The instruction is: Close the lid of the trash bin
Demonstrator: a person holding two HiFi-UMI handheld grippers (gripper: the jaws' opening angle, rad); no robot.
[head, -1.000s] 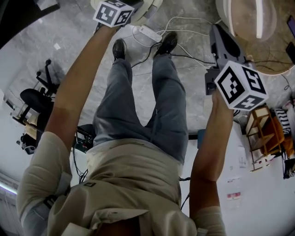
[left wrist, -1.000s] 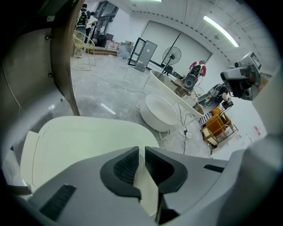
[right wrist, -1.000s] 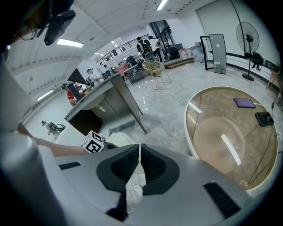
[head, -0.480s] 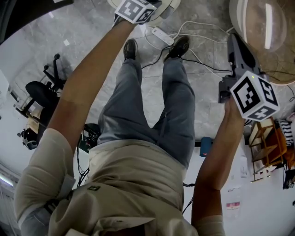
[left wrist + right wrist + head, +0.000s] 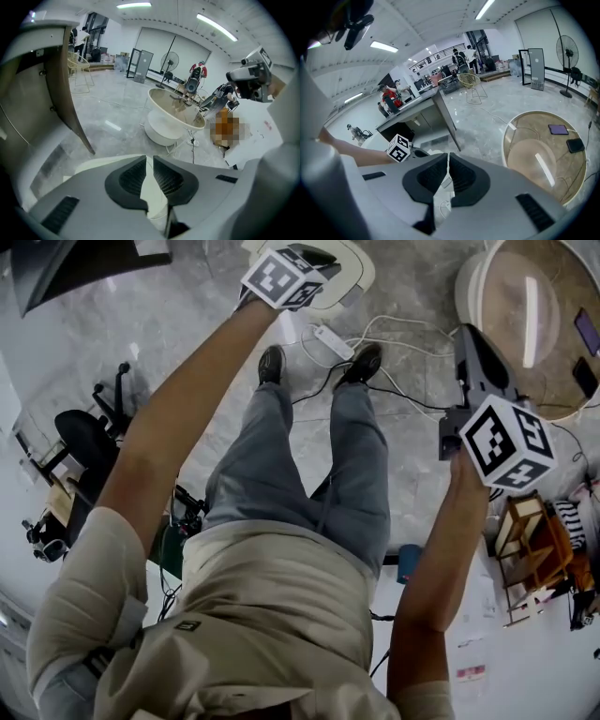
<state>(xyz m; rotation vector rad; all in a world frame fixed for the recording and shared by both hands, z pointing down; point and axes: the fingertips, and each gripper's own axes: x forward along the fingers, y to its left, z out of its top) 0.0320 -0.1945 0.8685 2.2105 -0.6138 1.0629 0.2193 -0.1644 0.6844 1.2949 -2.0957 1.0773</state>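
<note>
The white trash bin point(image 5: 349, 266) stands on the floor beyond the person's shoes, at the top of the head view. My left gripper point(image 5: 302, 261) is stretched out over it, its marker cube covering part of the top. In the left gripper view the left gripper point(image 5: 149, 161) hangs just above the bin's white top point(image 5: 89, 165), jaws closed to a thin slit with nothing between them. Whether the lid is down I cannot tell. My right gripper point(image 5: 472, 338) is held in the air at the right, far from the bin. In its own view the right gripper point(image 5: 448, 160) is shut and empty.
A white power strip point(image 5: 333, 340) and cables lie on the floor by the shoes. A round glass-topped table point(image 5: 534, 315) stands beside the right gripper. A desk point(image 5: 417, 105) is close behind the bin, an office chair point(image 5: 80, 442) at the left, a wooden rack point(image 5: 530, 540) at the right.
The left arm has reached farther out over the bin, and more of the bin's top shows in the head view. The right gripper has stayed in about the same place.
</note>
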